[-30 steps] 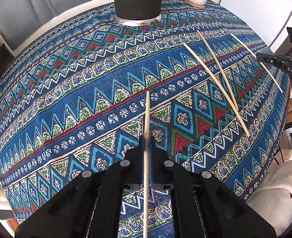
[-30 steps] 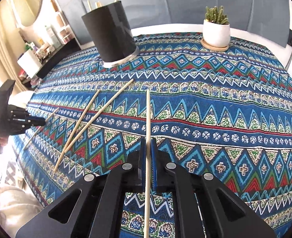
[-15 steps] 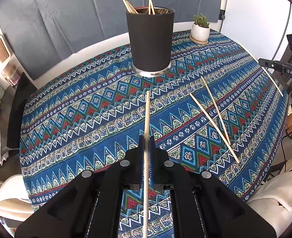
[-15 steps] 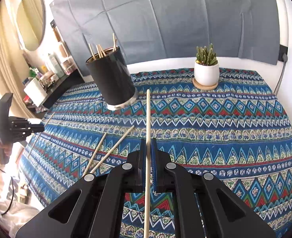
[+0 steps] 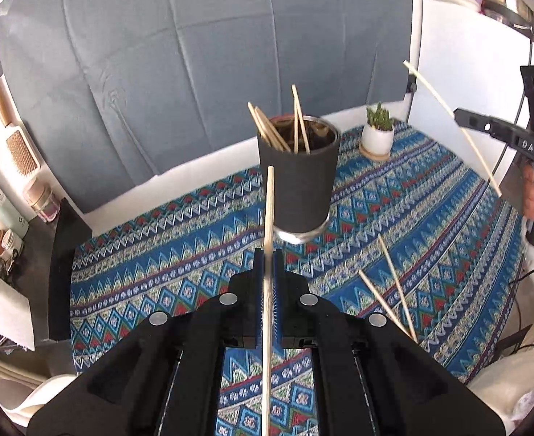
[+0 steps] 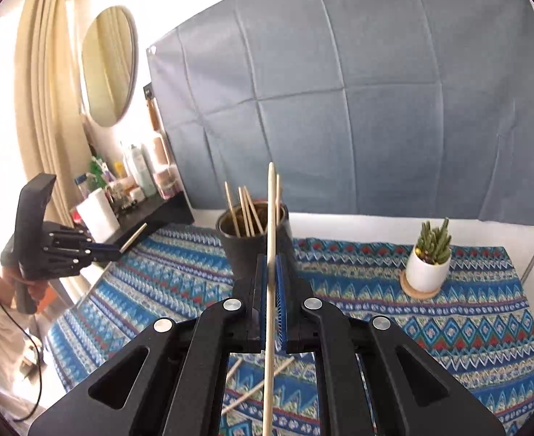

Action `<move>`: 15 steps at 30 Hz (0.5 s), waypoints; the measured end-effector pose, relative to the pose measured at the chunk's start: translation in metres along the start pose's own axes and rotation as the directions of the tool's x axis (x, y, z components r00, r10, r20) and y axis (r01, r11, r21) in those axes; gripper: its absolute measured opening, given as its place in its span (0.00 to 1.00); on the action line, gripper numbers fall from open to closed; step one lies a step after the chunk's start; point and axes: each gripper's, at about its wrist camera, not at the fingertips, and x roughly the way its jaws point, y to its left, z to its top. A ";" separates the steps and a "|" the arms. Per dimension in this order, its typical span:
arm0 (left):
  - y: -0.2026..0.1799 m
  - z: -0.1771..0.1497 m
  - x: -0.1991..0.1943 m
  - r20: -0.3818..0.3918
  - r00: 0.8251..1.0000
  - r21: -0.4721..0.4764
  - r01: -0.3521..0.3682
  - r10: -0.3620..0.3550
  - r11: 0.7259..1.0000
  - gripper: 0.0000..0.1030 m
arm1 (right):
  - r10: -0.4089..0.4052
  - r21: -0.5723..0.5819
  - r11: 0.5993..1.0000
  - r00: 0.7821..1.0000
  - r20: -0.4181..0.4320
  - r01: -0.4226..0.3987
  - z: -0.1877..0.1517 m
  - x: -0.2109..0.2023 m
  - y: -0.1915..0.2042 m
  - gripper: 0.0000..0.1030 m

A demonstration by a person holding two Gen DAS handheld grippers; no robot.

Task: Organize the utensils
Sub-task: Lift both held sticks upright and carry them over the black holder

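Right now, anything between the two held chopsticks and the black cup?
Nothing visible blocks either. The left gripper and right gripper each hold a chopstick in open air short of the black cup, whose mouth already holds several sticks.

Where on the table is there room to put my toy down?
The widest bare patch of tablecloth lies left of the black cup. Another lies in front of the cactus pot. It is crowded right of the cup, where two loose chopsticks lie crossed.

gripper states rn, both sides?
Left gripper: closed on a chopstick.
Right gripper: closed on another chopstick.
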 end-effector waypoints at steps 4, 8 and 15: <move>0.004 0.027 -0.007 0.114 0.991 -0.034 0.076 -0.071 0.997 0.05 | 0.042 0.016 0.999 0.993 0.113 -0.044 0.018 0.011 0.003 0.05; 0.010 0.047 -0.005 0.201 0.972 -0.093 0.143 -0.122 0.985 0.05 | 0.082 0.001 0.997 0.983 0.164 -0.083 0.031 0.033 0.007 0.05; 0.010 0.067 -0.006 0.405 0.905 -0.139 0.203 -0.131 0.969 0.05 | 0.091 0.065 0.992 0.971 0.221 -0.108 0.052 0.072 -0.003 0.05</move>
